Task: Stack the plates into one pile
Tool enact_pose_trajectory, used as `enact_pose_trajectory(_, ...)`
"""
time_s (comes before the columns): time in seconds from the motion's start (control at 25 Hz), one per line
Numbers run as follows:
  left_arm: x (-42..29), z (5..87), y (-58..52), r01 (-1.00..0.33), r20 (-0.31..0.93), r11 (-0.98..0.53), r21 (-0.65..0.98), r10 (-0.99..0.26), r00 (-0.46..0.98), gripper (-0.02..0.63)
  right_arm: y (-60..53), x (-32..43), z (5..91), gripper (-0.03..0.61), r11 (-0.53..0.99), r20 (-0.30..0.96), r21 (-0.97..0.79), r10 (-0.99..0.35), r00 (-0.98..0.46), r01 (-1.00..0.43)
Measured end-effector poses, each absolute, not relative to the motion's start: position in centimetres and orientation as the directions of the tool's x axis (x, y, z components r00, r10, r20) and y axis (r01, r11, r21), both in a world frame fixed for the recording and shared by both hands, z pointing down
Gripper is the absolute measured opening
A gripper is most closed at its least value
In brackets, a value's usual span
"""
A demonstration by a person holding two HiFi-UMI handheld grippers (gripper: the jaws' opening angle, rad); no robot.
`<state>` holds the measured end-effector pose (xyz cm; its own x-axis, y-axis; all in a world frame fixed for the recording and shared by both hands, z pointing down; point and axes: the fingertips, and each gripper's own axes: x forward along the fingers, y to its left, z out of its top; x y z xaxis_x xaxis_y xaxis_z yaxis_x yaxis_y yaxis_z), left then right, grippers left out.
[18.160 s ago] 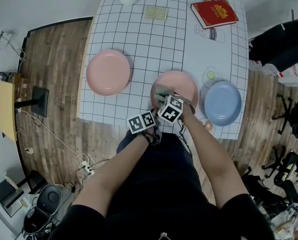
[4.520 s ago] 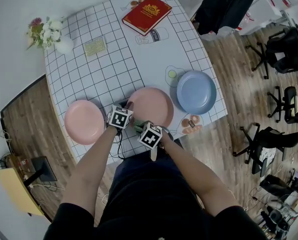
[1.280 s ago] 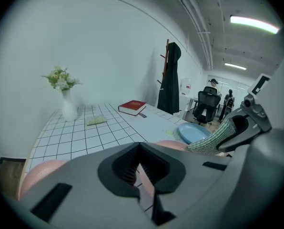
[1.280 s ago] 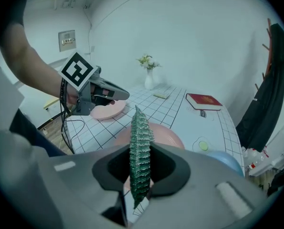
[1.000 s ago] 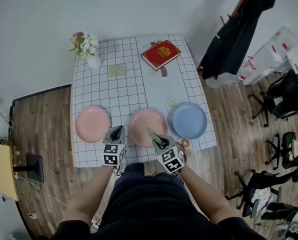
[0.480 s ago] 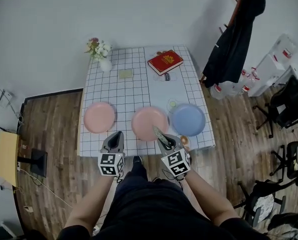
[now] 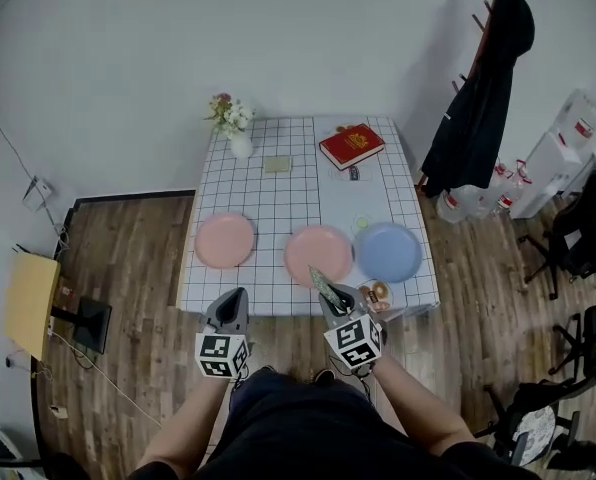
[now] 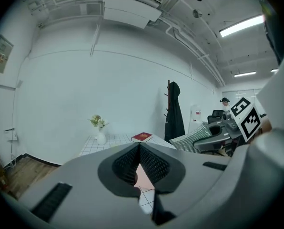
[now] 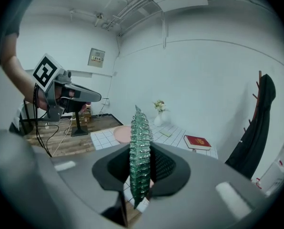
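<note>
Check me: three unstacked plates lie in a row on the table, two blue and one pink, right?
Colours are swapped. The head view shows the left pink plate, the middle pink plate and one blue plate: two pink, one blue, unstacked in a row on the table.

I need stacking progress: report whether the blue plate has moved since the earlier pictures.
No. The blue plate lies by the near right corner of the table, just right of the middle pink plate, as before.

White wall (image 7: 278, 38), wood floor (image 7: 128, 258).
</note>
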<state>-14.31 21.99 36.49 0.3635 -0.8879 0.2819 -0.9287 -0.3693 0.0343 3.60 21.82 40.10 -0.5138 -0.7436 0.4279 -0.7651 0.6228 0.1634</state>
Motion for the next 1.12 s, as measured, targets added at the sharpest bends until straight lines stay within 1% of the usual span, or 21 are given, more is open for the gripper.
enact_pose_trajectory(0.4,-20.6,35.2,23.2,-0.951,0.269,-0.308,0.028,-0.914,0.304,-0.006,22.0,-2.0,38.7,0.08,0.634,0.404,0.165,-0.742,-0.535,-0.755)
enact_pose_trajectory(0.64,-23.5,35.7,24.6,-0.972,0.267,-0.231,0.037,-0.935,0.232,-0.006,21.8,-4.3,39.4,0.08,0.658,0.412,0.169,-0.724,-0.554,-0.734)
enact_pose_trajectory(1.12,-30.7,35.0,30.2,-0.999,0.257,0.002,0.032,-0.966,0.007,-0.006,22.0,-12.8,39.4,0.08,0.798,0.393,0.195,-0.597,-0.7,-0.571)
